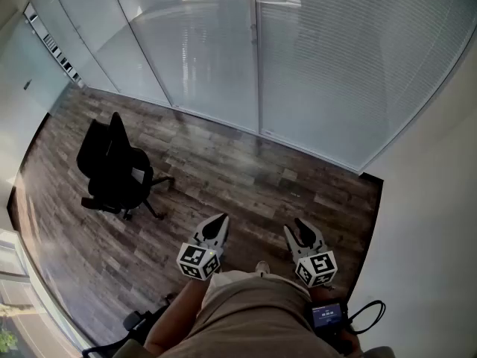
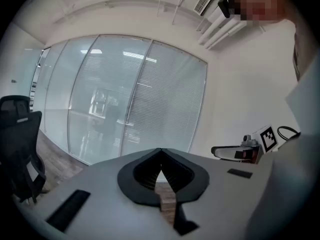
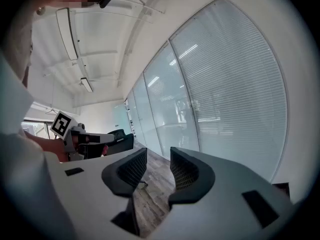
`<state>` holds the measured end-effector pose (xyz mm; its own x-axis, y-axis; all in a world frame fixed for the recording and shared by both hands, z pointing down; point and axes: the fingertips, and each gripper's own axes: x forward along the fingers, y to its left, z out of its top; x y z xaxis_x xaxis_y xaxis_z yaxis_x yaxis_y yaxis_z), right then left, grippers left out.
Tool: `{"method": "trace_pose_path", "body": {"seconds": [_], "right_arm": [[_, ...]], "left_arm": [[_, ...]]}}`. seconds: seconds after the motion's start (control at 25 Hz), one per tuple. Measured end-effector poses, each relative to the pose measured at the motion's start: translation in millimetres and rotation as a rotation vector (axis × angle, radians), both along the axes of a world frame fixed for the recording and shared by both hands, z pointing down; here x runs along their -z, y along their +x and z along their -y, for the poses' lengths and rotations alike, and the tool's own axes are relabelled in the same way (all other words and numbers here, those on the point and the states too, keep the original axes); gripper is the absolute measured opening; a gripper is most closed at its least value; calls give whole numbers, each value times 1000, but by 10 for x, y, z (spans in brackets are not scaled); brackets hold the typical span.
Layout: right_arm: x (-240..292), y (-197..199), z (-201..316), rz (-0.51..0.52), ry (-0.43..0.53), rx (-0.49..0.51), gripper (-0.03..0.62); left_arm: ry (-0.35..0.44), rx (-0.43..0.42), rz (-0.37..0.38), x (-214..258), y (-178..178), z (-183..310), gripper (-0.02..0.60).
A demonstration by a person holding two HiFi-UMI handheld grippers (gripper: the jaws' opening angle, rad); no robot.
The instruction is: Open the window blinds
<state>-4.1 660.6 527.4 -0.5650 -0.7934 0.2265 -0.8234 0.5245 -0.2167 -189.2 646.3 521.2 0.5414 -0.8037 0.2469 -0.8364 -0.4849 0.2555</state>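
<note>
Closed white slatted blinds (image 1: 335, 58) cover the glass wall ahead, over several panels; they also show in the left gripper view (image 2: 167, 99) and the right gripper view (image 3: 235, 94). Both grippers are held low near the person's body, well short of the blinds and pointing towards them. My left gripper (image 1: 218, 221) is shut, its jaws meeting at the tip (image 2: 160, 152) with nothing between them. My right gripper (image 1: 297, 227) stands open with an empty gap between its jaws (image 3: 158, 156). I can make out no cord or wand for the blinds.
A black office chair (image 1: 112, 171) stands on the wood floor (image 1: 246, 185) to the left, also at the left edge of the left gripper view (image 2: 20, 149). A white wall (image 1: 432, 200) closes the right side. A small device with a cable (image 1: 329, 315) hangs at the person's waist.
</note>
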Motion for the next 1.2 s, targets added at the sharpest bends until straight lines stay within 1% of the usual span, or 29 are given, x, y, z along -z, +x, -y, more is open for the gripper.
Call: {"method": "trace_pose_path", "body": {"seconds": [0.24,0.44,0.6,1.0,1.2], "right_arm": [[15,62,-12,11,-2,-6,153],[73,156,11,93,-13,-23,153],[73,194,0,77,-8,-12,153],[-19,326,-98,94,-36,16,153],[-81,362,-37,90,-51,18,153]], "left_arm": [[-5,2,8,1,47,-25,15],[-5,5,12,12,93,-6,15],[-6,12,13,19,132,5,15],[-16,63,-8,-36,205,-61,15],[-35,55,-1,-121,213,-17,15]]}}
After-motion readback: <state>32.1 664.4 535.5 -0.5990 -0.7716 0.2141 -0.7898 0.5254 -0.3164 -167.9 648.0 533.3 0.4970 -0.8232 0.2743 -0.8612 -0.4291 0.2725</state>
